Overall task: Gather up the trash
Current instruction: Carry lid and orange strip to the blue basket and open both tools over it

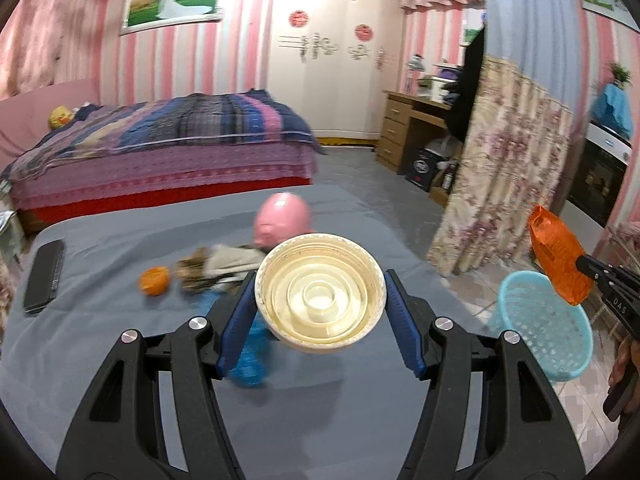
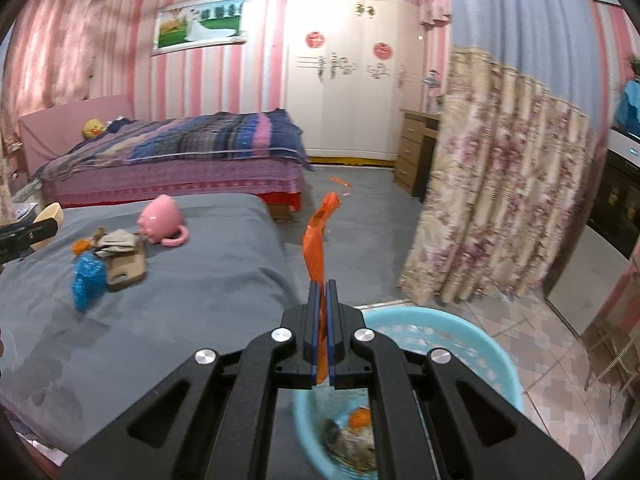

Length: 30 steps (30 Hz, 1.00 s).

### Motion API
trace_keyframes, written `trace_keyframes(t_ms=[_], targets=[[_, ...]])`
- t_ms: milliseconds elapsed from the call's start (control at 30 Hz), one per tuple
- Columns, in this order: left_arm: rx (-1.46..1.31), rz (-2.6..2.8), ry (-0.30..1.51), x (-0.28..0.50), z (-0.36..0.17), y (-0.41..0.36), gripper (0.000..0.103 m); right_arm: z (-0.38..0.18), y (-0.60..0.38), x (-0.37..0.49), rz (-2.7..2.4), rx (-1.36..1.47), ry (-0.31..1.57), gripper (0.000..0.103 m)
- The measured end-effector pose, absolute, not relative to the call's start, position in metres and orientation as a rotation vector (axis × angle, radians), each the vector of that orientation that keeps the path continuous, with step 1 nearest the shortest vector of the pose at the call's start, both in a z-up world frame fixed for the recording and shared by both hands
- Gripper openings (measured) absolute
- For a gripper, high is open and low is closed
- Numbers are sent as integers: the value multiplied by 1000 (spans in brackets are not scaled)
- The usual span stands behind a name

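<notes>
Left tongs gripping cream lid; right tongs clamped on orange wrapper, above blue basket

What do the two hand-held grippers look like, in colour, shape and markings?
Both look alike. The left gripper has black plastic linkage arms with cut-out openings, round silver pivot bolts and two flat fingers faced with ribbed blue pads. The right gripper has the same black frame, silver bolts and blue pads. In the left wrist view its side carries white letters, seemingly "DAS". No cables or sleeves show.

lid: cream, round, underside facing camera, held | wrapper: orange, crumpled, pinched upright | basket: light blue, on floor, scraps inside
</notes>
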<state>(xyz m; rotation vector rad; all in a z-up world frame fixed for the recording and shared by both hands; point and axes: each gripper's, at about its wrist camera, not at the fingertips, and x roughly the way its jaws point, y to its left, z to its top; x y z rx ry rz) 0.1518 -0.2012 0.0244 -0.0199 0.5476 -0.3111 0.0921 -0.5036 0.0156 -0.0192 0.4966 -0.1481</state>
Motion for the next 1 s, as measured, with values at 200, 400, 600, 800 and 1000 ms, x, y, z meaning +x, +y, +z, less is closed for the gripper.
trace_keyframes(t_ms=[200,400,600,800,1000], targets=[[11,-398,562,156,14,-263,61,10,-546,69,-246,1,500,3],[50,-486,571,158,2,-317,61,-2,-578,52,-320,37,511,3],[100,-584,575,152,-11,-373,61,-21,-603,35,-382,84,518,3],[145,-664,598,143,-31,-423,61,-39,-627,25,-418,146,530,3],[180,-724,600,137,-40,-464,61,-47,-641,23,-434,164,529,3]])
